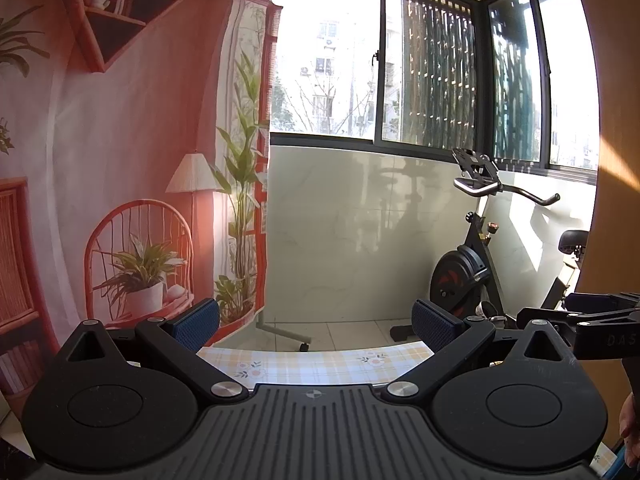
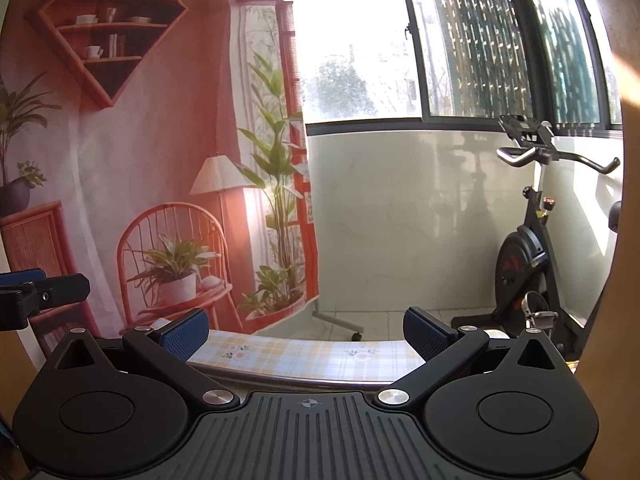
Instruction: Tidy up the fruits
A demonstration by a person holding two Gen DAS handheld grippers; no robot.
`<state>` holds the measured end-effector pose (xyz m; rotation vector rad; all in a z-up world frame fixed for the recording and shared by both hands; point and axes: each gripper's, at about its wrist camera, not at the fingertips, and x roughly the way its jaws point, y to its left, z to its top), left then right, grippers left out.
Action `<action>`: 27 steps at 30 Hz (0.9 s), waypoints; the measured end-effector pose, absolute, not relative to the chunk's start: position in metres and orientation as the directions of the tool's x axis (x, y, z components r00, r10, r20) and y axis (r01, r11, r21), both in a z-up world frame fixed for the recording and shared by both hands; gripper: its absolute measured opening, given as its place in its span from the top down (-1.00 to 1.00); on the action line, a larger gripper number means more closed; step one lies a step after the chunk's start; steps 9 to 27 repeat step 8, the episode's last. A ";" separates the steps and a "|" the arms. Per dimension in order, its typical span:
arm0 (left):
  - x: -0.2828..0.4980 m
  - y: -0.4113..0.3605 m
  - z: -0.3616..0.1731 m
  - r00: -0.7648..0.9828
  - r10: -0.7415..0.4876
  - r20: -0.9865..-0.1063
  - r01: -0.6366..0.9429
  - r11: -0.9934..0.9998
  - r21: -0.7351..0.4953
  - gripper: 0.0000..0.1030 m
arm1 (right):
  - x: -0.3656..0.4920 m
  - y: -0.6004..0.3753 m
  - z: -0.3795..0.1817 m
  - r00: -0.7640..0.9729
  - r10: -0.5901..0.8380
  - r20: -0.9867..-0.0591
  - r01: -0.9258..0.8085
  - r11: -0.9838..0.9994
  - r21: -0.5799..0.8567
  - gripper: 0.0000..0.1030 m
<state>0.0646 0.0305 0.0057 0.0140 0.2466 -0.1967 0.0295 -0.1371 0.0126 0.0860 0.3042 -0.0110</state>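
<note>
Both black two-finger grippers, left gripper (image 1: 316, 326) and right gripper (image 2: 306, 334), are held level with jaws spread, empty, above the yellow plaid tablecloth (image 1: 316, 362) at 12 o'clock; no fruit is in view, suggesting work has not begun.

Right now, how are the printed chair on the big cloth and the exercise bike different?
The printed chair is only a flat red picture on the hanging backdrop, left of the window; the exercise bike is a real black machine standing on the tiled floor at the right. The chair carries a potted plant; the bike carries nothing. Both sit beyond the table.
</note>
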 end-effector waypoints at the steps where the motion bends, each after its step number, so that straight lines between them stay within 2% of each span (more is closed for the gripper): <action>1: 0.064 0.031 0.006 0.950 -0.194 -0.243 0.197 0.980 -0.011 -1.00 | 0.029 -0.137 0.012 0.954 0.002 -0.300 0.023 0.996 0.083 -0.99; 27: 0.064 0.029 0.004 0.951 -0.193 -0.240 0.197 0.980 -0.005 -1.00 | 0.032 -0.136 0.011 0.952 0.002 -0.306 0.026 0.996 0.086 -0.99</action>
